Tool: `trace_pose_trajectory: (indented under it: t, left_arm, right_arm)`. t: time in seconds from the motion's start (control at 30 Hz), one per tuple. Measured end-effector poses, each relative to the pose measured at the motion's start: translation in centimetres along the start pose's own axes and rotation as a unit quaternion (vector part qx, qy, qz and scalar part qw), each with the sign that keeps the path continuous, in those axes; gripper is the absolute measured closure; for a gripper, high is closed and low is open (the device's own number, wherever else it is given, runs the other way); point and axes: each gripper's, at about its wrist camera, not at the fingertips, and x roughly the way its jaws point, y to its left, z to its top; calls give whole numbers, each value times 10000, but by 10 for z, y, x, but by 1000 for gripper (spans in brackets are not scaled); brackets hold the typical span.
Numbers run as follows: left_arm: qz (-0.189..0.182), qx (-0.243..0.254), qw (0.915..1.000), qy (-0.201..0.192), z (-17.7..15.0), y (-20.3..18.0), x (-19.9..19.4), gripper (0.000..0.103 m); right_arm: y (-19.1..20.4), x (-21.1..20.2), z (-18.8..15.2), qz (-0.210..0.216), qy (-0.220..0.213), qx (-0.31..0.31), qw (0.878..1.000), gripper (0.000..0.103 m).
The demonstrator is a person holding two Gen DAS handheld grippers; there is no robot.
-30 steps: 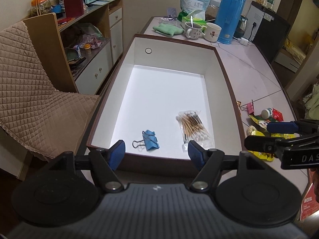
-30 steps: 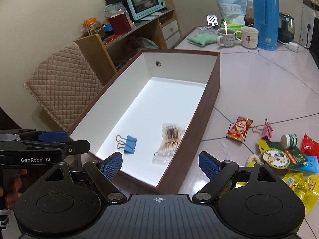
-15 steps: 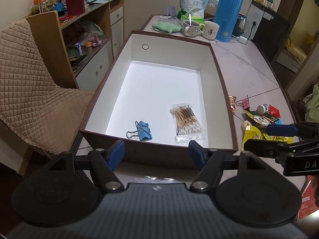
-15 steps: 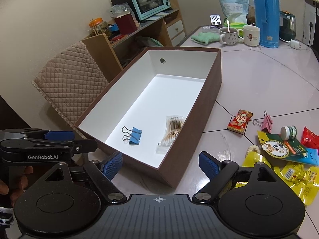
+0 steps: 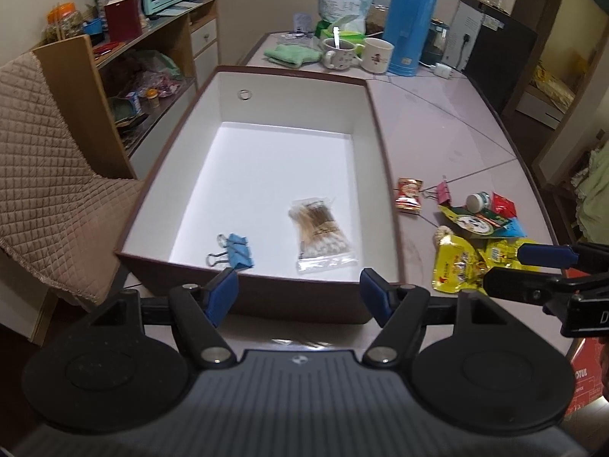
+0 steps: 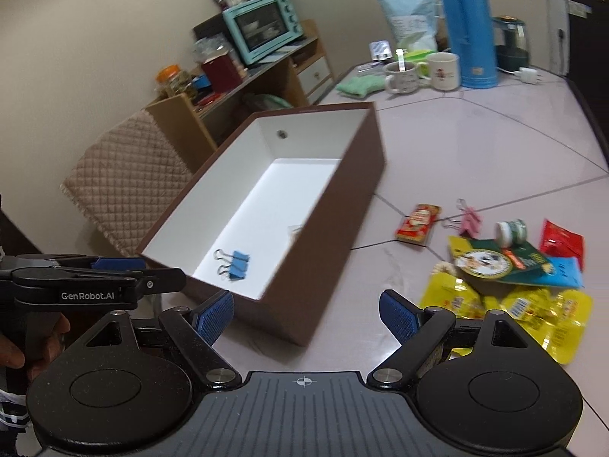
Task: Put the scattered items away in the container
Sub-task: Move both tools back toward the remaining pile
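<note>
Two items, a blue binder clip and a cotton-swab bag, inside the brown box, several packets loose on the counter beside it; both grippers, left and right, wide open and empty; best to pinch one flat packet by an edge.

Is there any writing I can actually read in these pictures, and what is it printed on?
"GenRobot.AI": on the side of the black left gripper, seen from the right wrist camera.
"D": a cut-off start of a word on the black right gripper, at the picture's edge.
Yellow snack packets, the green round-label pouch and the small red sachet: print too small or blurred to read.
</note>
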Motion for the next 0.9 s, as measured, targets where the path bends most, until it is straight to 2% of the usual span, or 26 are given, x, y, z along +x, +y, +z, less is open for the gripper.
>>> trace_pose_trajectory:
  t: [0.5,0.9]
  left_arm:
    - [-457,506,9977,-47,20,-79,20,36]
    - [-650,647,9958,-15,34,-129,44,36]
  right_arm:
    - [-72,-48,0,-502,-292,592,9966,17]
    - [-123,-58,7,-735,-276,750,9941,17]
